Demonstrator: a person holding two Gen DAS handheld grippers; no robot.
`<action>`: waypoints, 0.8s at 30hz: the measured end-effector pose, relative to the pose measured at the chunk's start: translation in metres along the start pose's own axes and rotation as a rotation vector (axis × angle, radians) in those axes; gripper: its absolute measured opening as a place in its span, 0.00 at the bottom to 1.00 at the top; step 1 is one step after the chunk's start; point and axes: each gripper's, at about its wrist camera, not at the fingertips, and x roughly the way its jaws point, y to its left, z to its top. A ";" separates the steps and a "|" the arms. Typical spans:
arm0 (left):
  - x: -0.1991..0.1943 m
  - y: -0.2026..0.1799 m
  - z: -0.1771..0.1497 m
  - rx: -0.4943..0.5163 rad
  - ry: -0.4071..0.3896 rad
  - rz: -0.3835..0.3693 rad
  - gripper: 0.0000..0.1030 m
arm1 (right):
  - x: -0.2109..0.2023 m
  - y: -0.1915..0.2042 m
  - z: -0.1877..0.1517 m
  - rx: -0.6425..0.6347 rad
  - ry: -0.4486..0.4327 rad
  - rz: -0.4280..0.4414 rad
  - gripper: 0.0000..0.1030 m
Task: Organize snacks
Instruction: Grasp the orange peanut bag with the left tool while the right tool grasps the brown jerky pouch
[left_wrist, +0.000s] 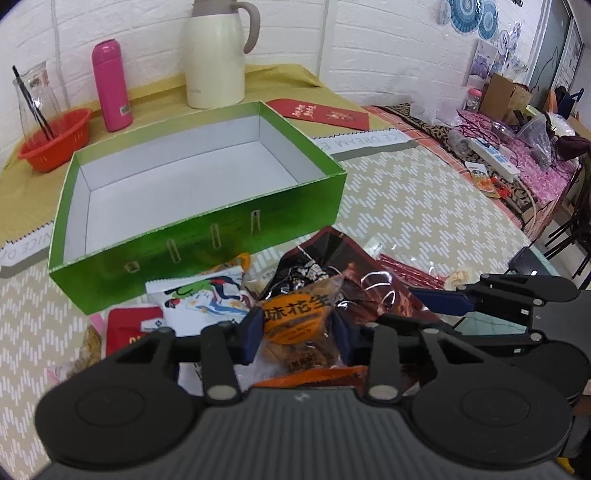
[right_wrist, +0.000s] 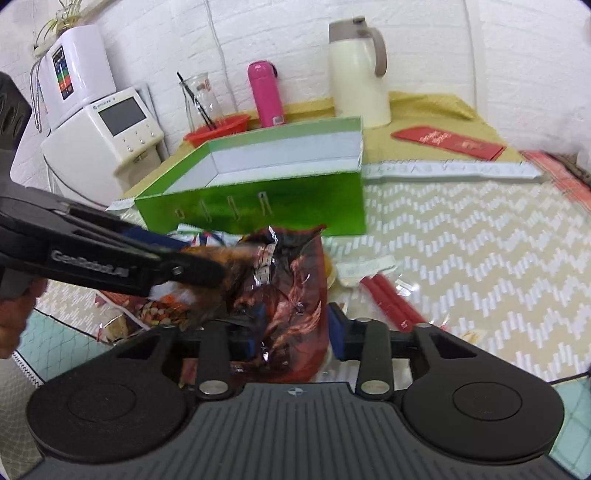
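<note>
Two grippers busy: left gripper (left_wrist: 297, 332) pinches the orange peanut pack (left_wrist: 295, 314), right gripper (right_wrist: 295, 328) squeezes the dark red bag (right_wrist: 291, 295); green box (left_wrist: 207, 225) sits empty at 12 o'clock from the pile

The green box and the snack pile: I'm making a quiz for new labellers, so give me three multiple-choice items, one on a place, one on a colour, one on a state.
1. Where does the green box stand relative to the snack pile?
A. Behind the pile, toward the wall
B. On top of the pile
C. Under the table

2. What colour is the slim bottle beside the cream jug?
A. Blue
B. Pink
C. Black

3. What is the box's state?
A. Lidded
B. Full of snacks
C. Open and empty

Answers:
1 A, the box sits past the packets.
2 B, its body is plain pink.
3 C, only its bare white inside shows.
</note>
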 end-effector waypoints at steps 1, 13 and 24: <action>-0.003 0.001 -0.001 0.001 -0.006 -0.005 0.37 | -0.002 0.001 0.000 -0.006 -0.001 0.006 0.55; -0.009 0.006 -0.010 -0.003 -0.010 -0.004 0.40 | 0.017 -0.004 0.005 0.161 0.112 0.160 0.38; -0.027 0.010 -0.008 0.008 -0.064 0.002 0.40 | 0.022 0.002 0.001 0.235 0.144 0.234 0.79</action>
